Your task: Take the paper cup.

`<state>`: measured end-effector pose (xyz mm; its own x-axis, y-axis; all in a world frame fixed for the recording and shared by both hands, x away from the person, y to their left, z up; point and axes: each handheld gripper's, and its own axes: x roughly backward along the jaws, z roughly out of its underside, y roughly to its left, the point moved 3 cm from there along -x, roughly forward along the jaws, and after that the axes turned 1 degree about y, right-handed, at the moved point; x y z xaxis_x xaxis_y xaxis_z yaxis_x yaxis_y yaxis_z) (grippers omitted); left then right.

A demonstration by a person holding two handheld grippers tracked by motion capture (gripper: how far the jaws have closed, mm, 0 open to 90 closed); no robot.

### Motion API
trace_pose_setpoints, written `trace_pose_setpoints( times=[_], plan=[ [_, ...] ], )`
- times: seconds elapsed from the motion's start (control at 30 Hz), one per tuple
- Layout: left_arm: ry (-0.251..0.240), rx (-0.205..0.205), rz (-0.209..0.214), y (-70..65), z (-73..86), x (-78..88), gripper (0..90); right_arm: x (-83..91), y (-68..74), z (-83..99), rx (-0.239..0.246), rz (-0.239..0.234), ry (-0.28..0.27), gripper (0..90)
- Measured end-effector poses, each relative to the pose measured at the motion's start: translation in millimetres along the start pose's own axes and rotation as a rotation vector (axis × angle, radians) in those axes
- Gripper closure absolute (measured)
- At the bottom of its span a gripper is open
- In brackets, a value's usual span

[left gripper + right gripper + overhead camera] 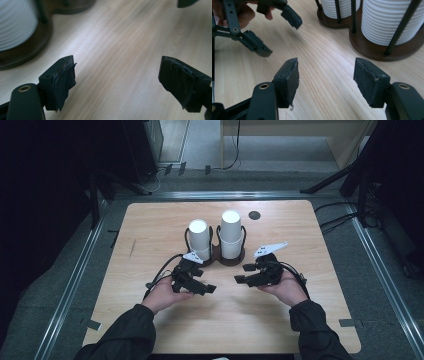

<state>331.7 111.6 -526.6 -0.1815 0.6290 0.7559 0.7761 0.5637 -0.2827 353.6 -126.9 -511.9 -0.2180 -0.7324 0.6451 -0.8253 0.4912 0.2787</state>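
Observation:
Two stacks of white ribbed paper cups stand upside down in a dark brown wire holder (218, 257) at the table's middle: a shorter left stack (199, 239) and a taller right stack (231, 232). My left gripper (204, 281) lies low just in front of the left stack, open, with bare wood between its jaws (117, 80). My right gripper (244, 273) sits in front of the right stack and faces the left one, open and empty (327, 80). The right gripper view shows the holder's base (367, 50), both stacks (387, 22) and the left gripper (275, 32).
The light wooden table (150, 230) has a small black round spot (254, 215) behind the cups. Metal floor rails (75, 280) run along both sides. Black stand legs (345, 175) rest on the floor at the back right.

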Motion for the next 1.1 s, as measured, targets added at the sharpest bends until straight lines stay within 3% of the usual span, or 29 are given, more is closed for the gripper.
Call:
trace_pose_setpoints(
  times=[0.1, 0.13, 0.3, 0.47, 0.53, 0.63, 0.9, 1.1],
  plan=[
    [-0.013, -0.021, -0.014, -4.2, -2.6, -0.5, 20.0, -0.3, 0.3, 1.1, 0.010, -0.005, 0.014, 40.9],
    [-0.012, -0.027, -0.007, -4.9, -2.9, 0.0, 25.6, 0.3, 0.3, 0.7, 0.020, -0.006, 0.017, 41.6],
    [-0.037, -0.032, 0.006, -7.6, -5.2, 2.8, 29.3, 4.6, 0.5, 0.3, 0.073, 0.019, 0.012, 41.5],
    [-0.044, -0.015, 0.027, -8.2, -6.6, 2.3, 34.0, 5.4, -1.5, 2.1, 0.056, 0.015, 0.034, 39.6],
    [-0.040, -0.022, 0.009, -8.7, -6.8, 1.7, 36.4, 5.7, -2.4, 1.5, 0.037, 0.013, 0.046, 40.5],
    [-0.039, -0.014, 0.022, -8.5, -6.8, 1.4, 37.6, 6.4, -4.1, -0.6, 0.000, -0.002, 0.052, 40.5],
    [-0.048, -0.012, 0.026, -8.0, -7.3, 5.0, 38.7, 6.2, -5.4, 0.9, 0.027, 0.025, 0.069, 38.7],
    [-0.048, 0.002, 0.040, -7.3, -7.1, 5.0, 42.5, 4.3, -4.8, 1.5, 0.038, 0.018, 0.079, 38.7]
  ],
)
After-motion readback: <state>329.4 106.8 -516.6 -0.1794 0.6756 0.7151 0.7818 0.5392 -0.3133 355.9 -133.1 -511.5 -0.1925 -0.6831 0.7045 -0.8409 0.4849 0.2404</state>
